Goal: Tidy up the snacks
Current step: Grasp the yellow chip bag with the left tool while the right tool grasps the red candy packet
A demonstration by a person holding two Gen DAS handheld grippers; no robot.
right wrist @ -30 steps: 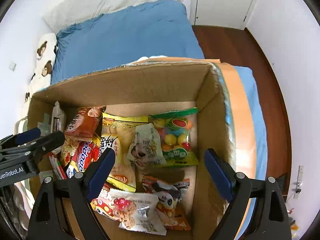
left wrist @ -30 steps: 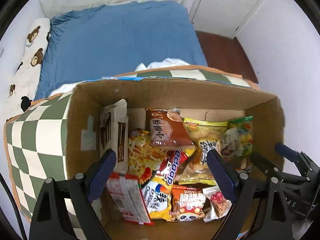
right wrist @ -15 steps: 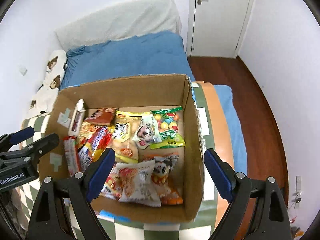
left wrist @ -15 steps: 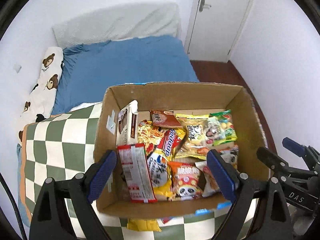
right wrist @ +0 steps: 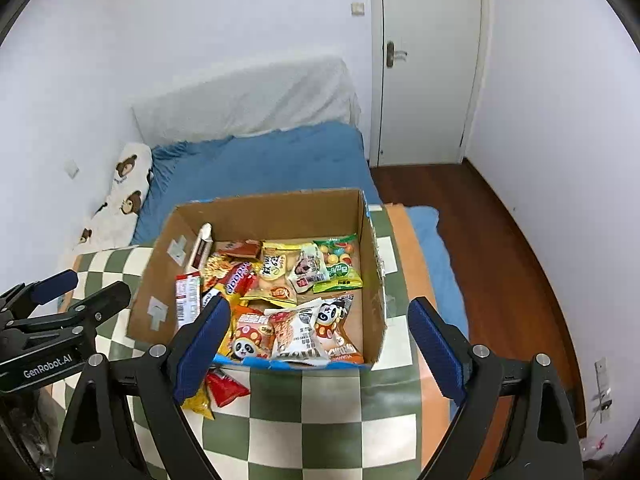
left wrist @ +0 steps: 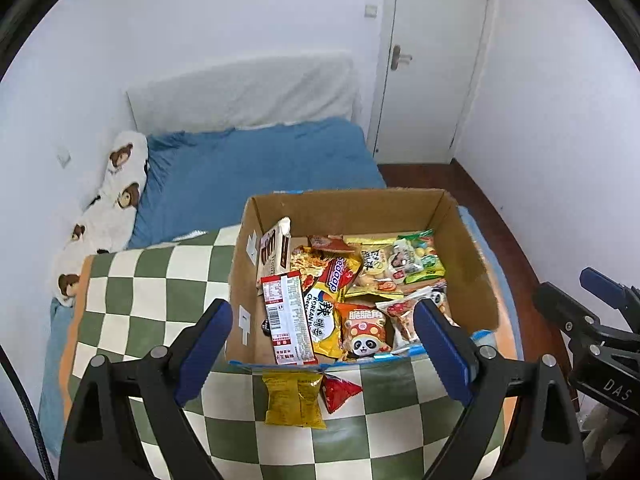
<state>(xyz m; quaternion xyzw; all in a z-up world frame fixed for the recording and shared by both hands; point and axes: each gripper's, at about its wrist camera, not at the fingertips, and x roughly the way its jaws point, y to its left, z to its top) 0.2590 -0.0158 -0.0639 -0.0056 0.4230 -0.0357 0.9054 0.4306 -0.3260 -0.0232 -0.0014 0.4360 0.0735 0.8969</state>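
An open cardboard box (left wrist: 472, 264) (right wrist: 160, 280) holds several snack packets and stands on a green-and-white checkered cloth (left wrist: 140, 292) (right wrist: 328, 412). A yellow packet (left wrist: 294, 400) (right wrist: 196, 400) and a red packet (left wrist: 340, 392) (right wrist: 226, 388) lie on the cloth just in front of the box. My left gripper (left wrist: 322, 344) is open and empty, above and short of the box's near edge. My right gripper (right wrist: 318, 344) is open and empty, likewise held back from the box. Each gripper shows at the edge of the other's view.
A bed with a blue sheet (left wrist: 256, 168) (right wrist: 256, 160) and a bear-print pillow (left wrist: 116, 192) lies beyond the box. A white door (left wrist: 432, 60) (right wrist: 432, 60) stands at the back right. Wooden floor (right wrist: 500, 248) runs along the right side.
Both grippers have pulled back and up from inside the box. The whole box, the cloth and the two packets in front of it have come into view.
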